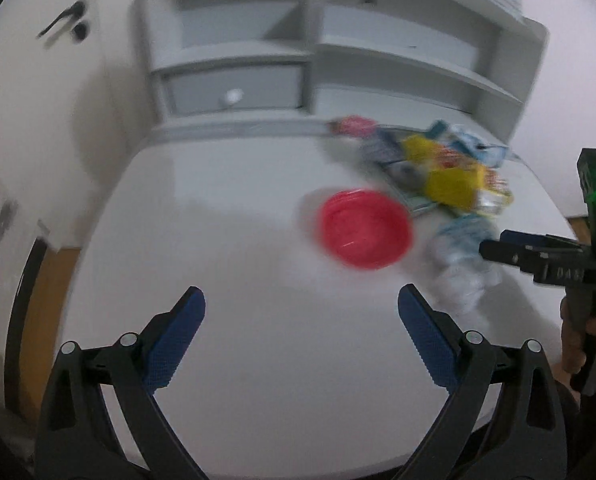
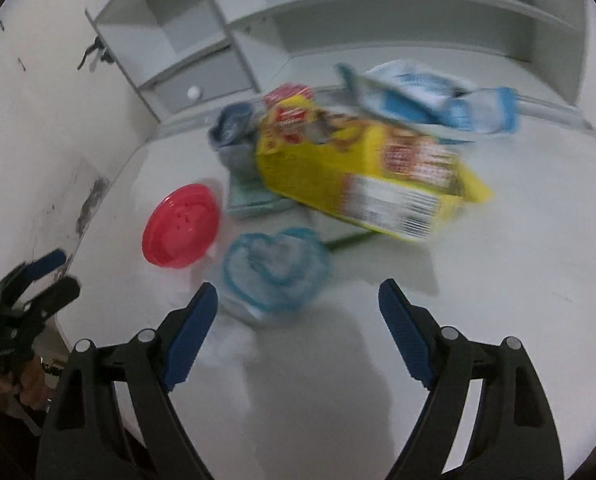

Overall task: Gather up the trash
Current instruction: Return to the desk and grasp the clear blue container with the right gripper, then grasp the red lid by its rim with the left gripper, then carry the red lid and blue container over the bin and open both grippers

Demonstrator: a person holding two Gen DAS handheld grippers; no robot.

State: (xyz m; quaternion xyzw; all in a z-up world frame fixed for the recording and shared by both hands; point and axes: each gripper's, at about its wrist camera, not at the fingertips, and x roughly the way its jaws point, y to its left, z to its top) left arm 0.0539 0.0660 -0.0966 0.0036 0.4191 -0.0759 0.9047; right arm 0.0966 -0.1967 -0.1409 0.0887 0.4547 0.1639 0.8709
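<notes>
Left gripper [image 1: 302,304]: jaws spread wide, nothing between the blue pads, above bare white table [image 1: 225,208].
Right gripper [image 2: 298,300]: jaws wide, empty; crumpled clear bag with blue trim [image 2: 275,270] lies just ahead of its left finger.
Trash pile: heaped toward the back of the table, near the shelf unit [image 2: 378,20].
Yellow snack box [image 2: 370,176]: tilted on top of the heap, partly covering a pale green flat piece [image 2: 249,200].
Blue-and-white wrappers [image 2: 426,100]: behind the box.
Red lid [image 2: 181,226]: alone, left of the heap, apart from both grippers.
Drawer with white knob [image 1: 233,96]: behind the table.
Blur: labels unreadable.
</notes>
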